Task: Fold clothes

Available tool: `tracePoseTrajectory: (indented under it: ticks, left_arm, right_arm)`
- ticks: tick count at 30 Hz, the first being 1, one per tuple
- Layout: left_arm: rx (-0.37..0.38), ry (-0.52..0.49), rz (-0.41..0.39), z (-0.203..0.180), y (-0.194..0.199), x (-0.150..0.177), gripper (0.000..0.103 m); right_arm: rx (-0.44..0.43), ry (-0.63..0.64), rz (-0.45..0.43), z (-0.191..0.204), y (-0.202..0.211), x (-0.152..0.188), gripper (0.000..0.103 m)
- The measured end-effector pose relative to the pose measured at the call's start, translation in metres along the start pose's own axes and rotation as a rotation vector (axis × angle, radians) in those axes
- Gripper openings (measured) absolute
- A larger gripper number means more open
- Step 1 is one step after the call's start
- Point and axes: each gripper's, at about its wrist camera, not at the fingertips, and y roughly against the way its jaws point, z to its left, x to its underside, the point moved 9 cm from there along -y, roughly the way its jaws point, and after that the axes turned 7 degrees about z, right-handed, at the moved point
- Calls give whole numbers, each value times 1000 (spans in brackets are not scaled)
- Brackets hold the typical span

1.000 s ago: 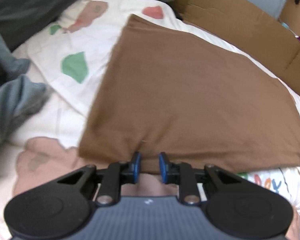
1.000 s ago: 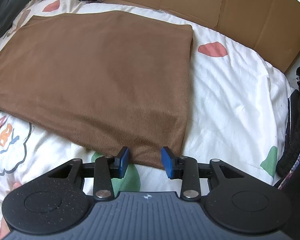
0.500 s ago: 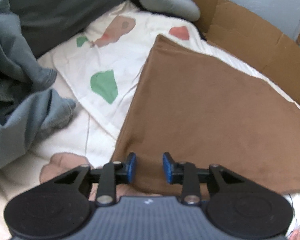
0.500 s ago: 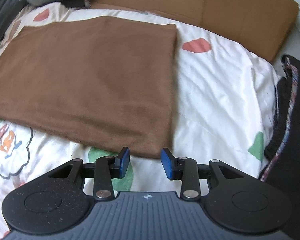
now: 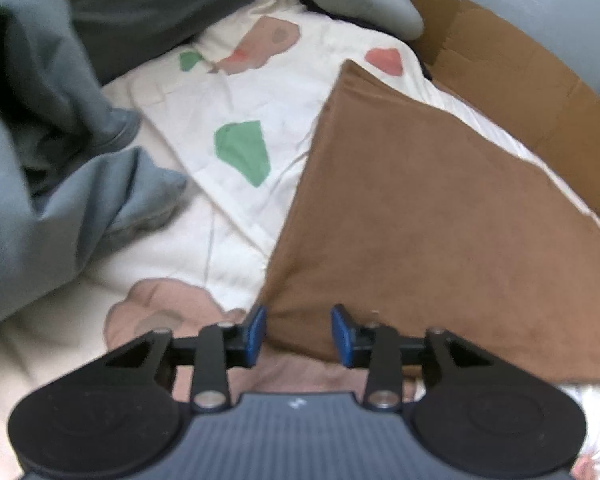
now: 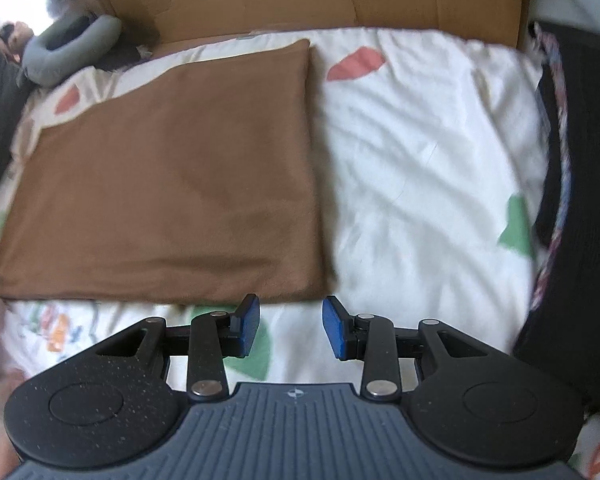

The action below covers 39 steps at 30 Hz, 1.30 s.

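A brown cloth [image 5: 440, 216] lies folded flat on the white patterned bed sheet [image 5: 228, 96]. My left gripper [image 5: 298, 334] hovers at the cloth's near left corner, its blue pads apart and still opening; the corner shows between them but the pads do not press it. In the right wrist view the same brown cloth [image 6: 172, 188] fills the left half. My right gripper [image 6: 291, 328] stands open just in front of the cloth's near right corner, with only sheet between its fingers.
A heap of grey-blue clothes [image 5: 36, 152] lies left of the cloth. Flattened cardboard [image 5: 516, 88] lines the bed's far side. A grey neck pillow [image 6: 68, 48] sits at the far left corner. A dark garment [image 6: 576, 184] with a patterned edge lies at the right.
The left gripper's pads have spread apart and slid left along the cloth's near edge to its corner. The right gripper has drawn back off the cloth's right corner and rolled; its opening is unchanged.
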Motion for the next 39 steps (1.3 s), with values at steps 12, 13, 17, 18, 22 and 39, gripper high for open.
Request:
tracePoseTrajectory:
  ticks: [12, 13, 17, 18, 22, 39]
  left_arm:
    - [266, 399, 24, 37, 4, 12, 58]
    - [290, 423, 25, 37, 2, 13, 59]
    - [364, 546, 42, 43, -14, 18, 60]
    - [379, 579, 41, 46, -18, 19, 60]
    - [410, 593, 1, 49, -24, 9, 62]
    - [480, 650, 18, 57, -21, 9, 23]
  right_arm:
    - [-356, -552, -56, -36, -24, 13, 43]
    - [-377, -584, -63, -38, -26, 13, 43]
    - [-442, -677, -86, -45, -32, 13, 43]
    - [-452, -690, -93, -45, -34, 13, 43]
    - [-459, -720, -122, -44, -39, 7, 42]
    - [-490, -734, -132, -51, -38, 6, 10]
